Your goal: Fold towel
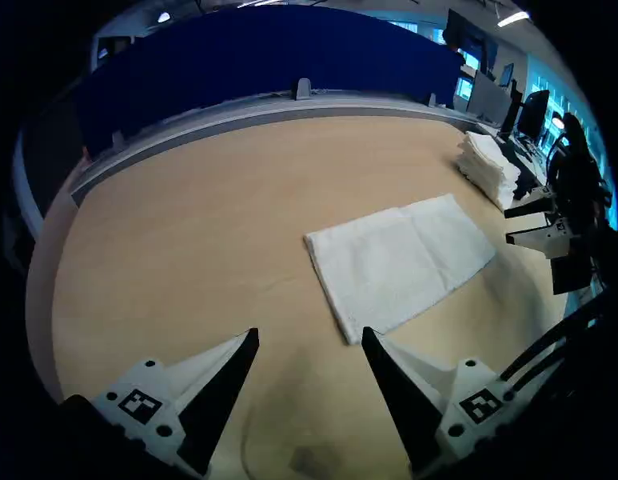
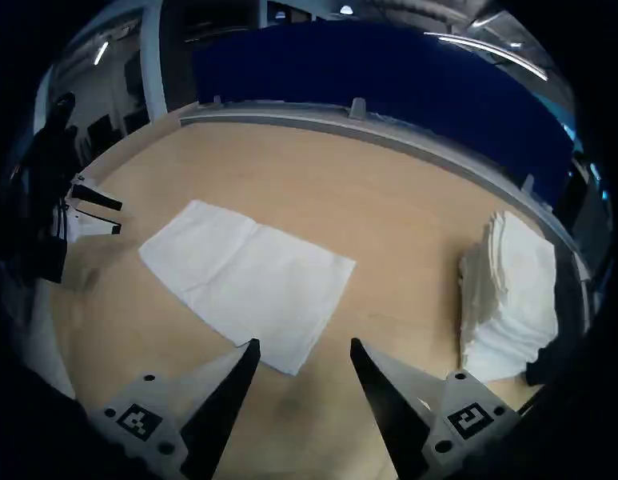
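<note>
A white towel (image 1: 400, 264) lies flat on the wooden table (image 1: 197, 232), spread as a long rectangle with a crease across its middle. My left gripper (image 1: 309, 340) stands open just short of the towel's near corner, nothing between its fingers. In the right gripper view the same towel (image 2: 249, 276) lies ahead, and my right gripper (image 2: 303, 348) is open close above its near edge. The right gripper (image 1: 540, 224) also appears far right in the left gripper view; the left gripper (image 2: 97, 212) appears far left in the right gripper view.
A stack of folded white towels (image 2: 512, 292) sits on the table to the right of the right gripper, also seen at the far right as the stack (image 1: 488, 168). A blue partition (image 1: 261, 56) runs along the table's far edge. Monitors and chairs stand beyond.
</note>
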A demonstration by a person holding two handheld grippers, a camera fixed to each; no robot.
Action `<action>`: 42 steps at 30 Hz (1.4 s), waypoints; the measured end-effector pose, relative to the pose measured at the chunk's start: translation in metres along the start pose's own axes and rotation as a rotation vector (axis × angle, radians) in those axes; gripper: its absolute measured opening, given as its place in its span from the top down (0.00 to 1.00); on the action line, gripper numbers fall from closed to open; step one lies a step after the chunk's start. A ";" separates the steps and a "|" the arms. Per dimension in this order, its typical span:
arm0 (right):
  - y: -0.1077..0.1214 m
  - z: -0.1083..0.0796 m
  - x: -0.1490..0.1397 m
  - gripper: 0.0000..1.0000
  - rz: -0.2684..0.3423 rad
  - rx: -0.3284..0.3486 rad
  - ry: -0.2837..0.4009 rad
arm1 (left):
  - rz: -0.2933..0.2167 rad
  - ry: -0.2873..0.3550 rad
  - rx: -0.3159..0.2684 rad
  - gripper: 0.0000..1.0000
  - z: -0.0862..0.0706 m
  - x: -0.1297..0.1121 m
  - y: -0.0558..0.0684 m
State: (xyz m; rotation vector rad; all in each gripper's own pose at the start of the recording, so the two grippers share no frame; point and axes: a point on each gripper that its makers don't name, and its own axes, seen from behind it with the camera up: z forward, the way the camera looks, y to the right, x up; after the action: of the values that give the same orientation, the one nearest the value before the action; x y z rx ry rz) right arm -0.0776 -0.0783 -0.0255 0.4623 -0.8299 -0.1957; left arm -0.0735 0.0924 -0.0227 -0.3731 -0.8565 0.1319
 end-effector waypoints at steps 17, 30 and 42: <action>-0.003 0.004 -0.008 0.13 -0.015 0.004 -0.019 | -0.095 0.019 0.090 0.04 -0.039 -0.029 -0.018; -0.012 0.012 -0.024 0.13 -0.028 0.025 -0.057 | -0.240 0.009 0.178 0.04 -0.086 -0.087 -0.031; -0.024 0.022 -0.041 0.45 -0.086 0.080 -0.108 | -0.264 0.005 0.195 0.04 -0.099 -0.102 -0.030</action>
State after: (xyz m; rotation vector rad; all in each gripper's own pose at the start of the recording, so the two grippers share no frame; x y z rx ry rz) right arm -0.1208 -0.0928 -0.0514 0.5670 -0.9272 -0.2692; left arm -0.0665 0.0113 -0.1431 -0.0759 -0.8716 -0.0310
